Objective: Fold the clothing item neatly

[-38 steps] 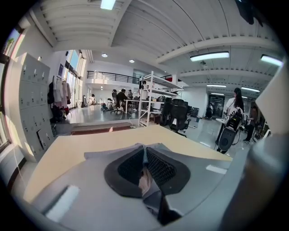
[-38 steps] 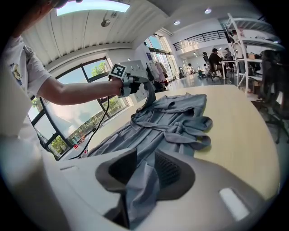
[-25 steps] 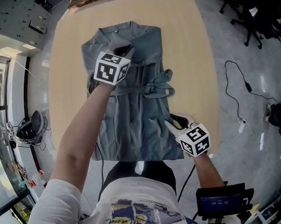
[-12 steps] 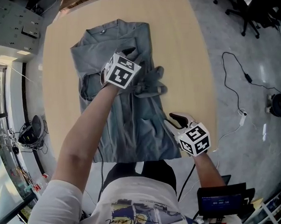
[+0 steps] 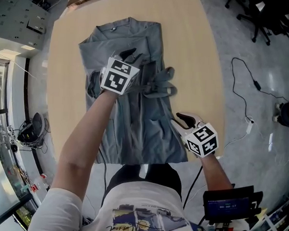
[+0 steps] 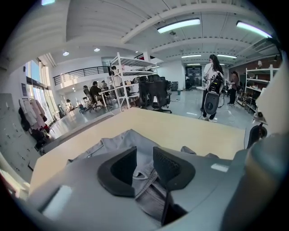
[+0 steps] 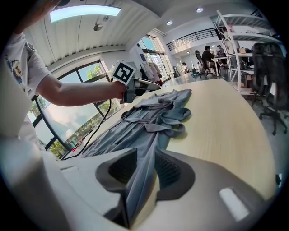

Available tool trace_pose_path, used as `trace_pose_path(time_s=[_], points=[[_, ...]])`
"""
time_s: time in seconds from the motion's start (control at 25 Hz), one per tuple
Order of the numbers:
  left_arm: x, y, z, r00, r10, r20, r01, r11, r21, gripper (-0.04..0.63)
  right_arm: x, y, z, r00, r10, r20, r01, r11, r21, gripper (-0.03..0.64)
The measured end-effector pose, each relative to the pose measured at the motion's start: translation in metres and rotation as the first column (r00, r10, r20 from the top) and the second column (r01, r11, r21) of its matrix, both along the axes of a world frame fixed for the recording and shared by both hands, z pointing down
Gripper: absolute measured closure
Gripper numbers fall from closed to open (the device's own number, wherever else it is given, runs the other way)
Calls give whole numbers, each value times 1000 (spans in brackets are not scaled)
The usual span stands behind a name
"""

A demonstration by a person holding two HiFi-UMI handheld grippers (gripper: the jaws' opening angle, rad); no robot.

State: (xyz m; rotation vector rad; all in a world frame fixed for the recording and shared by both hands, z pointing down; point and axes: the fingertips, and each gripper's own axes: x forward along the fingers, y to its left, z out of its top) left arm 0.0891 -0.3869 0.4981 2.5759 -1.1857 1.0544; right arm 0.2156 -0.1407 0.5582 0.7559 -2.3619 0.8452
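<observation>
A grey-blue garment (image 5: 134, 122) with a tied waist belt (image 5: 157, 87) lies lengthwise on the light wooden table (image 5: 195, 52), collar at the far end. My left gripper (image 5: 129, 53) hovers over its upper middle. Its jaws have just been opening; in the left gripper view the fabric (image 6: 122, 140) lies loose under the left gripper (image 6: 143, 155), and the pads do not press it. My right gripper (image 5: 180, 120) is at the garment's near right edge. In the right gripper view the right gripper (image 7: 145, 158) is shut on a taut fold of that cloth (image 7: 153, 117).
The table's near edge runs just under the hem, against the person's body. A thin black cord (image 5: 104, 168) hangs at the near left corner. On the floor to the right lie a cable (image 5: 246, 83) and office chairs (image 5: 263, 22); a small screen (image 5: 226, 205) sits at the lower right.
The left gripper has drifted a little toward the garment's middle and sunk; its jaws went from shut on fabric to apart, letting it go. The right gripper keeps its hold at the edge.
</observation>
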Motion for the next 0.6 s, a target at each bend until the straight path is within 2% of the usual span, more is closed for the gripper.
trace_pose_path(time_s=[0.24,0.6], points=[[-67,32,-23,996,-67,-51,68,998,13,472,-24,1,-11,1000,-4,-23,5,999,36,505],[-151,139,-28,983,-151,-107,154,988,25,472,-33,33,-19,995,14,-94,-4,995,102,505]])
